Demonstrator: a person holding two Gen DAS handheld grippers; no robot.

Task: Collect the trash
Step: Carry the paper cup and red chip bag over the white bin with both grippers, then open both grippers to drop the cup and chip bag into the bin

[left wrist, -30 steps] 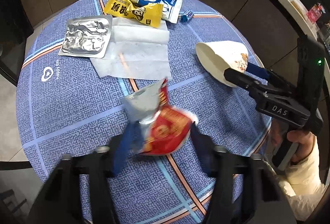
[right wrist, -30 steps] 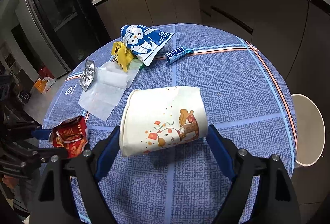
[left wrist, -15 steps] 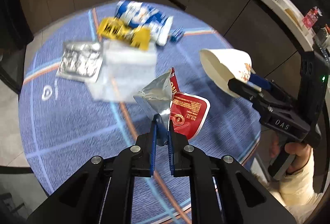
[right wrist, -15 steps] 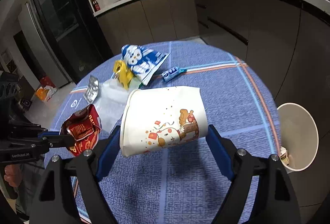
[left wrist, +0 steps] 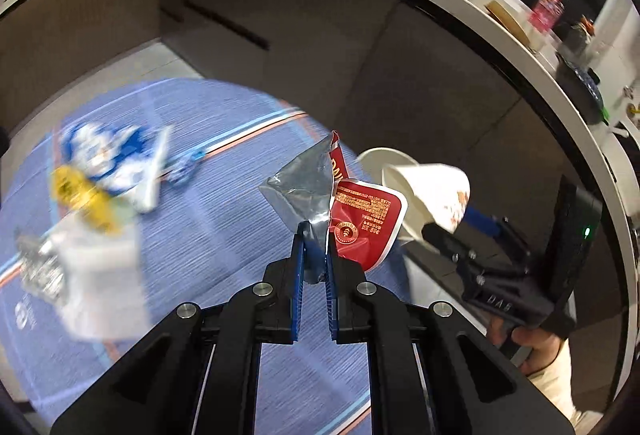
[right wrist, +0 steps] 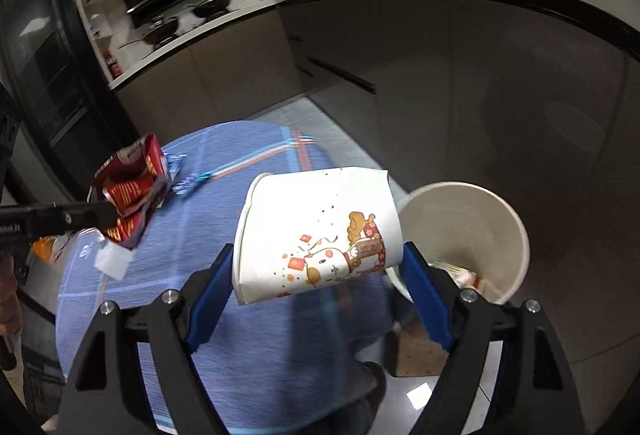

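Both hands carry trash off the blue tabletop [right wrist: 280,375] toward a white bin [right wrist: 516,235] on the floor beside it: the left tool [left wrist: 314,259] pinches a torn red snack wrapper [left wrist: 360,223], the right tool [right wrist: 318,267] clamps a paper cup [right wrist: 316,231] sideways. Best to release only squarely above the bin's mouth. "DAS" shows on the right tool; the wrapper's print is unreadable.
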